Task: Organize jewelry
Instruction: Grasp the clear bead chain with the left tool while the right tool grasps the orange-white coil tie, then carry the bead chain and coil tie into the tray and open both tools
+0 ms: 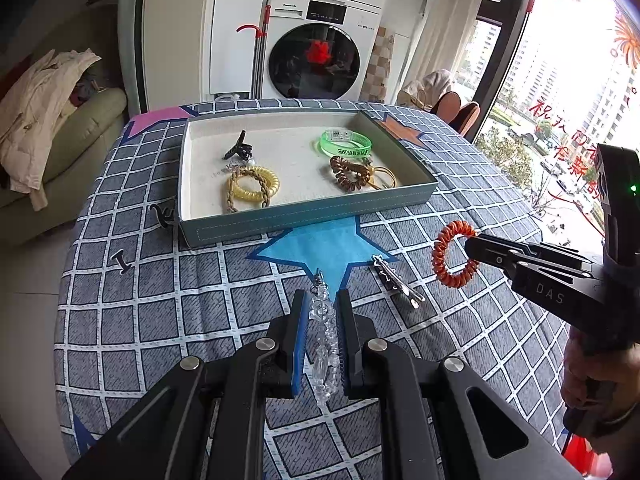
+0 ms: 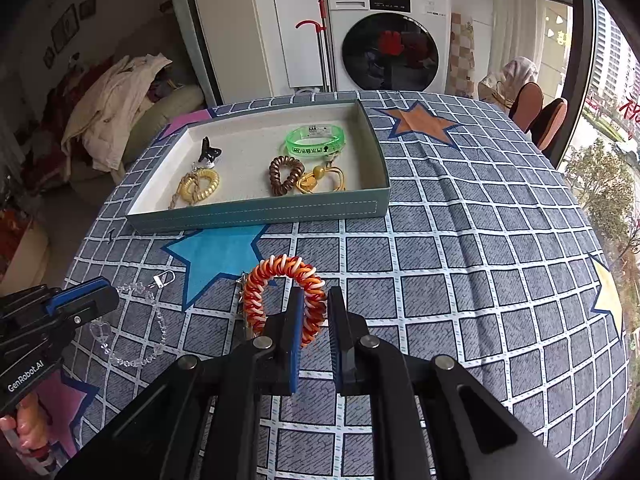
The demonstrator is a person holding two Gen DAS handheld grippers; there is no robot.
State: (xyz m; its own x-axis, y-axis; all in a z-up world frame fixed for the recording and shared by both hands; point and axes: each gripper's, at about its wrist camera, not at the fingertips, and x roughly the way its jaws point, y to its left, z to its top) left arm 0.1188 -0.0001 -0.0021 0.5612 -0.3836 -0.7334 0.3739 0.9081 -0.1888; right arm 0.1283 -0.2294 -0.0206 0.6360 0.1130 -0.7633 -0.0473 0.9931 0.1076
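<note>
My left gripper (image 1: 320,300) is shut on a clear bead bracelet (image 1: 325,344) that hangs between its blue pads above the checked cloth; from the right wrist view the bracelet (image 2: 132,324) dangles in a loop with a silver clasp. My right gripper (image 2: 316,300) is shut on an orange-and-white coil hair tie (image 2: 276,292), seen from the left as a ring (image 1: 454,254) held off the table. A silver hair clip (image 1: 398,280) lies on the cloth between them. The grey-blue tray (image 1: 304,216) beyond holds a green wristband (image 1: 346,142), a brown coil (image 1: 350,174), a yellow coil (image 1: 252,188) and a black claw clip (image 1: 240,148).
A washing machine (image 1: 320,52) stands behind the table. A sofa with a pale coat (image 1: 44,112) is at the left, chairs (image 1: 460,112) and a window at the right. Small black items (image 1: 164,212) lie on the cloth left of the tray.
</note>
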